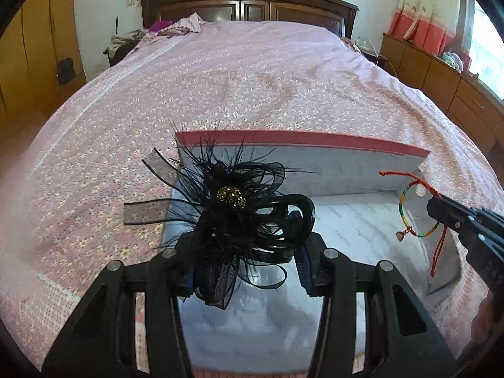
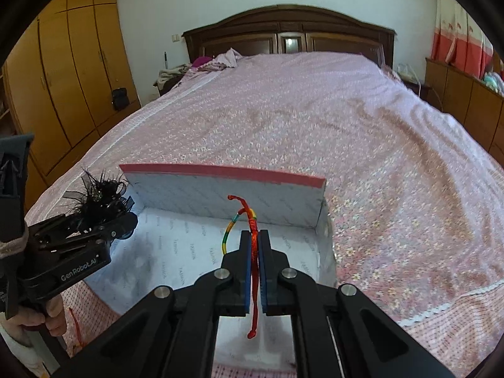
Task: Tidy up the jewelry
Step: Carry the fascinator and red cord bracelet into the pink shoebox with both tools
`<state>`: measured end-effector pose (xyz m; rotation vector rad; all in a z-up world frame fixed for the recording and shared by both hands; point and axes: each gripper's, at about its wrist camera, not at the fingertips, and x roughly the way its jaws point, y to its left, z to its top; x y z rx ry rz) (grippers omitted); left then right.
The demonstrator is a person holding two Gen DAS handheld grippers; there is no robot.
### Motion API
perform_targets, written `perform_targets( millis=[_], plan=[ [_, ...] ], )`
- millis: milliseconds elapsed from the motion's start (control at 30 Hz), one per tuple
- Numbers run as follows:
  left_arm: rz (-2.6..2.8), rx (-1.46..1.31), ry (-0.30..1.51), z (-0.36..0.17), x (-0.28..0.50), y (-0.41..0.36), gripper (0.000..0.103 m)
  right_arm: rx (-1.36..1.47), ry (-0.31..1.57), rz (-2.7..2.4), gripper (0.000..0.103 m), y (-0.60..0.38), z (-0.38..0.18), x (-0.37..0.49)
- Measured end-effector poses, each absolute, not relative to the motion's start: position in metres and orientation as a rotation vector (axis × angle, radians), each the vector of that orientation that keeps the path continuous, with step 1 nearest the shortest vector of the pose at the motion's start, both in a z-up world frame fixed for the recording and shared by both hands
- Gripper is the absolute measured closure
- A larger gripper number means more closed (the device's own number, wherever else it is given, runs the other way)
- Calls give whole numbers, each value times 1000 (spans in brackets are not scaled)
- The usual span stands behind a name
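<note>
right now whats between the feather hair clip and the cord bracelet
Nothing but the box's bare papered floor. In the left wrist view, the feather hair clip and the cord bracelet hang apart above it, each in its own gripper.

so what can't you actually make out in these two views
- Left wrist view: the hair clip is largely buried under its own black feathers, so its jaws are unclear.
- Left wrist view: the bracelet charm is too small to identify.
- Right wrist view: the box floor nearest the camera is hidden by the right gripper.
</note>
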<state>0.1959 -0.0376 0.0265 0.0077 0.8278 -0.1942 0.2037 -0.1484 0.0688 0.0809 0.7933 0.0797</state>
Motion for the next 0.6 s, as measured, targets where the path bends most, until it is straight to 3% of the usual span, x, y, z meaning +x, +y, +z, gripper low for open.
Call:
perform_targets(
  millis=[600],
  plan=[
    [-149, 25, 907, -7, 218, -39, 63, 48, 854, 11, 98, -154, 25, 239]
  ],
)
